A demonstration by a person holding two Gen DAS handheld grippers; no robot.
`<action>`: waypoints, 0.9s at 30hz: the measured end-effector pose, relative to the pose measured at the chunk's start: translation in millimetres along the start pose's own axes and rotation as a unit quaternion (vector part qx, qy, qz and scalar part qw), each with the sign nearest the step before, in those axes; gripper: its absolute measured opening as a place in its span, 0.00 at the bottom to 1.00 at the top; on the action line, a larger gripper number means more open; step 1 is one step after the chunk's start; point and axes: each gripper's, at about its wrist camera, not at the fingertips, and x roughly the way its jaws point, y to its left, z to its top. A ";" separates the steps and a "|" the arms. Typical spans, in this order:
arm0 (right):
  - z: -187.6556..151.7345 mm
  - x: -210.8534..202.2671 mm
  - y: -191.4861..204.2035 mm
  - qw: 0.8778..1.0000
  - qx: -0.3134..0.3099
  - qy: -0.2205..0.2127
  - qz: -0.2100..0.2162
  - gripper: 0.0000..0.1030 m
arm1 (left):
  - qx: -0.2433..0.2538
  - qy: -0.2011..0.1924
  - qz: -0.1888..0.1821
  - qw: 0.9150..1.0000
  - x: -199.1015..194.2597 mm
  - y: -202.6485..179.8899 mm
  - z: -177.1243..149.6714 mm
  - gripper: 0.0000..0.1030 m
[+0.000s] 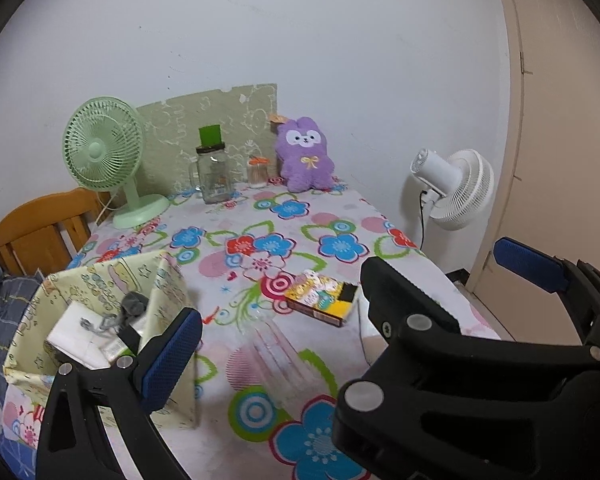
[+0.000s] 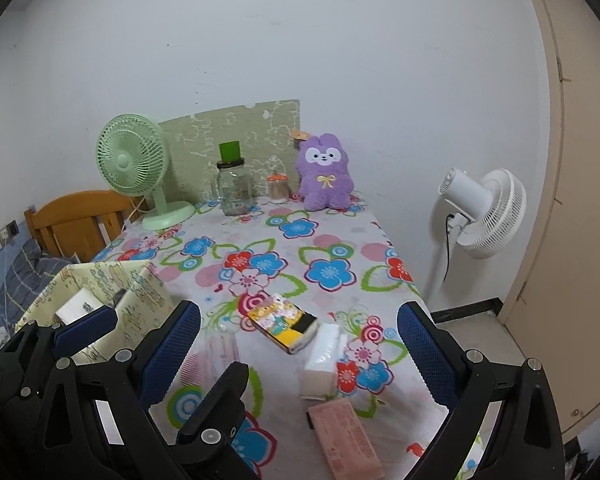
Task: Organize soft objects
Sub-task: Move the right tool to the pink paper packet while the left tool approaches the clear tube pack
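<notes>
A purple plush rabbit sits upright against the wall at the far end of the flowered table. A pale yellow fabric bin stands at the near left; a grey soft item and a white box lie inside. A white tissue pack and a pink pack lie near the front. My left gripper is open beside the bin, holding nothing. My right gripper is open above the tissue pack, close to the left one and covering its right finger.
A yellow printed box and a clear plastic pack lie mid-table. A green desk fan, a glass jar and a small toothpick jar stand at the back. A white floor fan stands to the right and a wooden headboard to the left.
</notes>
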 end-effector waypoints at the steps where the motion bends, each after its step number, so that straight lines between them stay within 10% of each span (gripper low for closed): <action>1: -2.2 0.9 -1.7 1.000 0.001 0.002 -0.001 0.97 | 0.000 0.001 -0.001 1.000 1.0 -1.4 -1.3 1.00; 27: -72.3 53.0 -31.2 0.995 0.022 0.095 0.002 0.89 | 0.016 0.090 -0.011 0.996 58.2 -23.9 -62.7 0.99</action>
